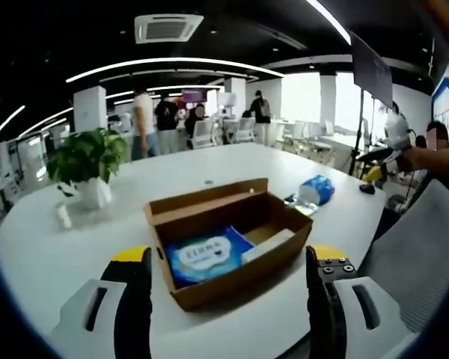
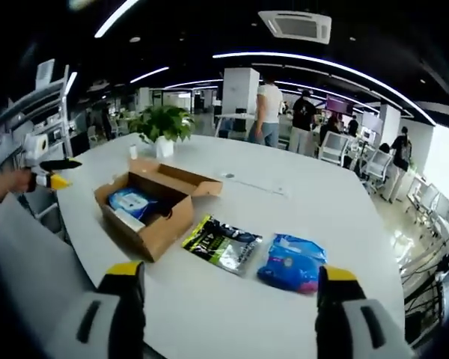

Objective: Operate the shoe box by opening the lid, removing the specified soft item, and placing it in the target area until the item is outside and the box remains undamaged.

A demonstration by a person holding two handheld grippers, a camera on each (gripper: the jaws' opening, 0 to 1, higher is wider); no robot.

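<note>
Left gripper view: open shoe box (image 1: 228, 243) holds perhaps wipes (image 1: 203, 254).

1. We see a matt brown cardboard box (image 2: 156, 210).
2. We see glossy plastic on the blue packet (image 2: 292, 263) and the dark packet (image 2: 221, 244).
3. We see a smooth white table (image 2: 299, 202).

I see a bright, evenly lit office. Curved ceiling strips (image 1: 172, 66) give most of the light, and windows (image 2: 441, 161) blow out to white at the far right. The white table (image 1: 52, 247) throws a soft glare, and the box (image 1: 228, 243) casts only faint shadows. Fisheye bending curves every straight line near the edges. Both pictures are soft, and the far people are blurred.
</note>
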